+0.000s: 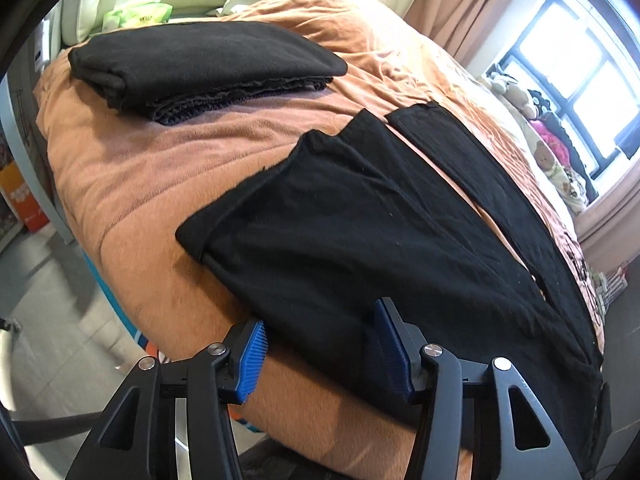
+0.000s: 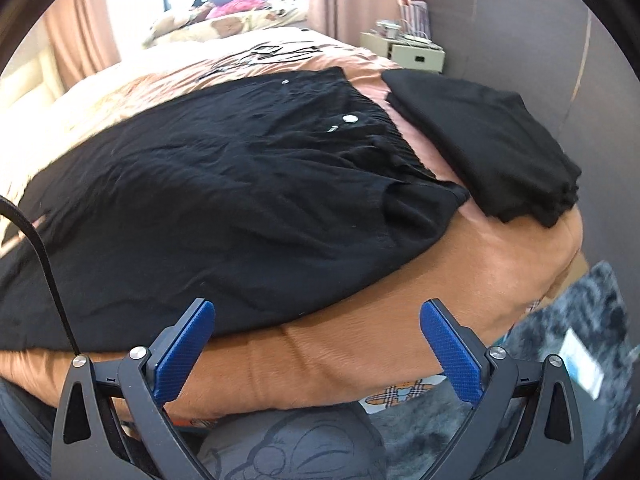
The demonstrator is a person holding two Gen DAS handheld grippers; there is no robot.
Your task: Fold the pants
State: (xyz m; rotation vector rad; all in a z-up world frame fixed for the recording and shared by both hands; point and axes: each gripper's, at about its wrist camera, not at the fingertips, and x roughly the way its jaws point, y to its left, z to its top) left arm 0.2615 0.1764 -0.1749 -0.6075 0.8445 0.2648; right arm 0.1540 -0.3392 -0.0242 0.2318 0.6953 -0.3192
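Black pants (image 1: 360, 216) lie spread on the orange bedspread (image 1: 140, 168), legs stretching away in the left wrist view, one leg end folded back. In the right wrist view the pants (image 2: 208, 200) show their waistband with a silver button (image 2: 350, 119). My left gripper (image 1: 320, 344) is open at the bed's near edge, its jaws straddling the pants' near edge; the right blue pad (image 1: 394, 350) touches the cloth. My right gripper (image 2: 316, 344) is wide open and empty, just below the pants' near edge over the bedspread (image 2: 360, 344).
A folded black garment (image 1: 200, 64) lies farther up the bed; one also shows beside the waistband in the right wrist view (image 2: 488, 140). Pillows and plush toys (image 1: 548, 160) lie by the window. A nightstand (image 2: 404, 50) stands by the wall. A dark rug (image 2: 560, 360) covers the floor.
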